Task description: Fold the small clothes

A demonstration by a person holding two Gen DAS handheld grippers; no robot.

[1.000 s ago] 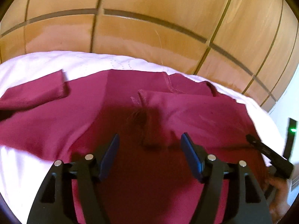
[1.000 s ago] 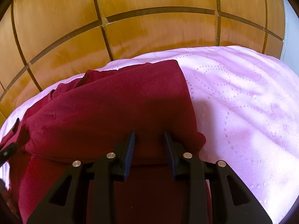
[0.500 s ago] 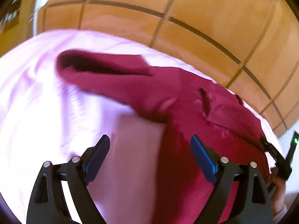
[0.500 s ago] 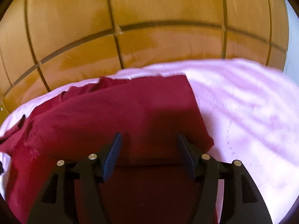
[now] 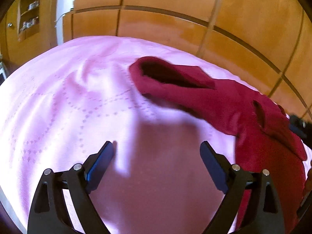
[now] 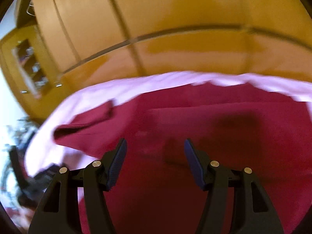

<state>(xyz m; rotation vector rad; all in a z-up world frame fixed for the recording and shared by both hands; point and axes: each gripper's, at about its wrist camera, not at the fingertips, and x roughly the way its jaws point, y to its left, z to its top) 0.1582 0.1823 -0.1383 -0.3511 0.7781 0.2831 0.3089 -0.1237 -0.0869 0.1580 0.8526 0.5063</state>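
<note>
**Desk:** What am I looking at on the left wrist view?

**Operator:** I am hovering the left gripper (image 5: 157,161) over bare pink bedspread (image 5: 58,105). Its jaws are opening wide, with nothing between them. The maroon garment (image 5: 224,101) is lying off to the right on the bed, one sleeve (image 5: 167,78) stretching toward the far edge, cuff gaping open.

**Desk:** And the right side?

**Operator:** I am holding the right gripper (image 6: 155,159) above the garment's broad folded body (image 6: 214,120). Its jaws are standing partly apart, gripping nothing; the cloth is lying below them. The picture is blurring, so the finer folds are beyond me.

**Desk:** Anything behind?

**Operator:** Wooden wardrobe panels (image 5: 175,19) are running along the bed's far edge, and a shelf niche (image 5: 29,9) is showing at the far left.
</note>
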